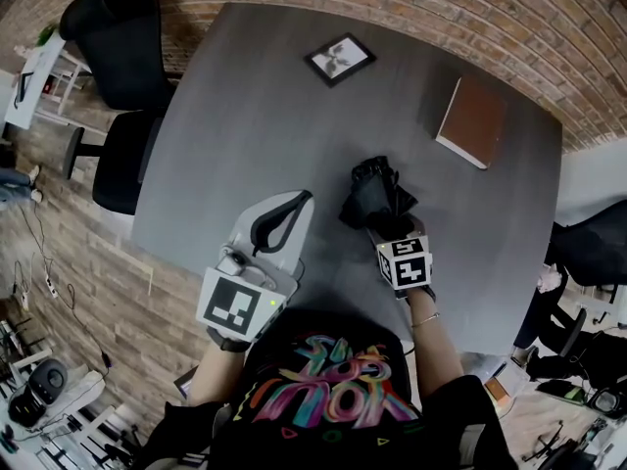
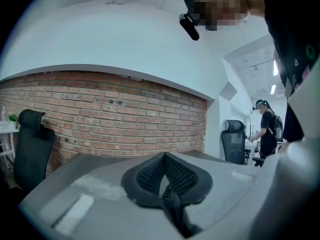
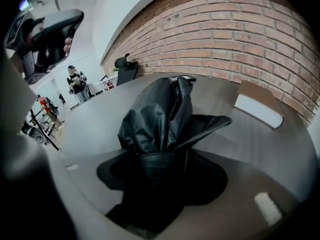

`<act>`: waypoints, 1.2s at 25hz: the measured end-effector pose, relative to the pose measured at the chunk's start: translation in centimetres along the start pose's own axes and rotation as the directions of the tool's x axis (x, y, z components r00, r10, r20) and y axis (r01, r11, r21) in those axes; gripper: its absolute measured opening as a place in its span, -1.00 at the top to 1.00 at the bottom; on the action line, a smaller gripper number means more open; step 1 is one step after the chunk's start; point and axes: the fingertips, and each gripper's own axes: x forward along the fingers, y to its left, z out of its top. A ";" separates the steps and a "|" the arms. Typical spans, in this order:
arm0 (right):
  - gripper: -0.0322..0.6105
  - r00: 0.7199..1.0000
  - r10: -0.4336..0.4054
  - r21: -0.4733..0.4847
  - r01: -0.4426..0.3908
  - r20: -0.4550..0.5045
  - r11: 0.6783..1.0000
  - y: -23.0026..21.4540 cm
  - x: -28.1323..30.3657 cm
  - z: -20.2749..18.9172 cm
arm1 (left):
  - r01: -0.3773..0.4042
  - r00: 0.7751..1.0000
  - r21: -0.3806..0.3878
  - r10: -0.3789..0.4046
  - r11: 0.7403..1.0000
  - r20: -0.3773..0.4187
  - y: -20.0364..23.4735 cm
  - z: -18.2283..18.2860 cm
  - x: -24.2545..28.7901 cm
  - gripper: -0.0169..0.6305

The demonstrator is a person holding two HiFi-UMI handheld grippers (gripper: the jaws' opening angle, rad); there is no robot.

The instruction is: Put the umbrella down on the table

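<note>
A black folded umbrella sticks out forward from my right gripper, which is shut on its lower end over the near middle of the grey table. In the right gripper view the crumpled umbrella fabric rises from between the dark jaws of the right gripper. Whether the umbrella touches the tabletop cannot be told. My left gripper hovers over the table's near left part, shut with nothing in it. In the left gripper view, the left gripper has its black pads meeting at the tip.
A framed picture lies at the far middle of the table and a brown notebook at the far right. Two black office chairs stand at the left edge. A brick wall runs behind the table. A person stands far off.
</note>
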 end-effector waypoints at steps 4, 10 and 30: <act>0.05 1.000 0.008 0.002 -0.008 -0.015 1.000 0.0 0.3 -0.2 | 0.011 1.000 0.007 -0.011 1.000 0.001 -0.4 0.1 0.4 0.95; 0.04 0.999 0.021 0.010 -0.021 -0.031 1.000 0.0 0.3 -0.2 | 0.039 0.999 0.013 -0.039 0.999 0.007 -1.3 0.7 1.1 0.95; 0.03 0.999 -0.002 0.032 0.001 0.033 0.999 0.6 -3.2 0.7 | 0.060 0.996 0.048 -0.063 0.997 0.062 -2.2 3.2 -1.0 0.95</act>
